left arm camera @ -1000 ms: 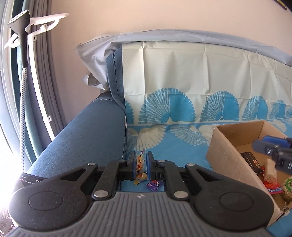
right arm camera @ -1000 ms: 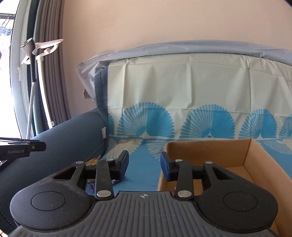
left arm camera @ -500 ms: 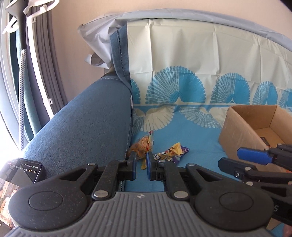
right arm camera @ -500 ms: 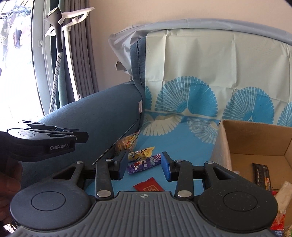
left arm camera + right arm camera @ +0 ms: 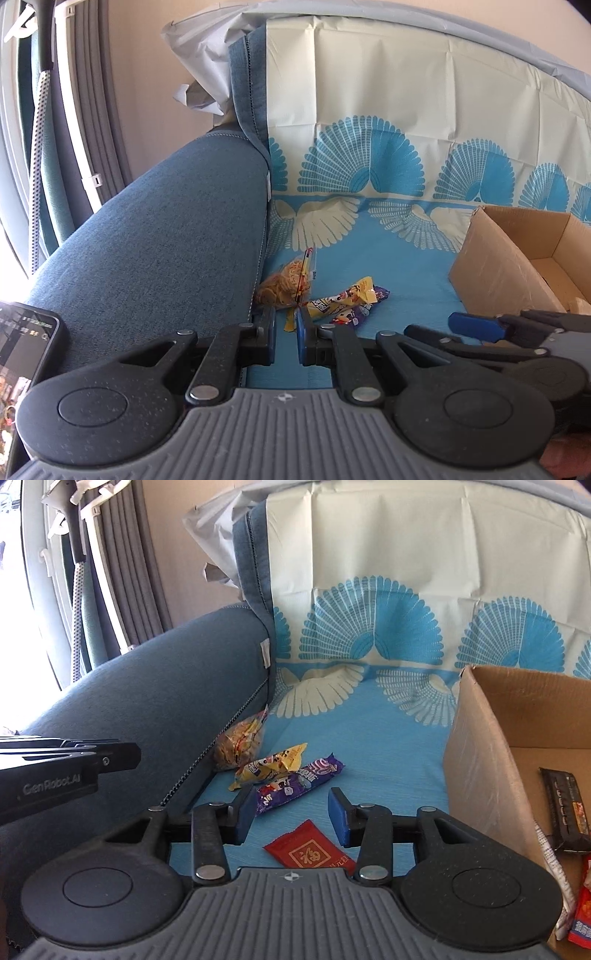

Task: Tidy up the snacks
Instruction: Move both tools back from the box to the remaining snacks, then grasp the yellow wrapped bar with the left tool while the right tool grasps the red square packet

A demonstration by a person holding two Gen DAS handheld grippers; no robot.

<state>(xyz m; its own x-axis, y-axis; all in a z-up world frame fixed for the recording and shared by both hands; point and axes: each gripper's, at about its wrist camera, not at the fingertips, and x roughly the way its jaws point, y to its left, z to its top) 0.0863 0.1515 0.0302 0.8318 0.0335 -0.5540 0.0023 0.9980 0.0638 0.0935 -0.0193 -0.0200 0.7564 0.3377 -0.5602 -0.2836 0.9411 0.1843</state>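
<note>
A flat red packet [image 5: 309, 850] is being shown only by the right wrist view, at six o'clock beneath the opening, empty right gripper [image 5: 291, 814]. The left gripper [image 5: 285, 338] is being kept shut, empty. Crinkly wrappers [image 5: 273, 766] are lying at nine o'clock from the cardboard box [image 5: 480, 768].

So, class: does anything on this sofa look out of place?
Yes. Four snack packets lie loose on the blue cover, bunched by the armrest, while the cardboard box beside them already holds others.
</note>
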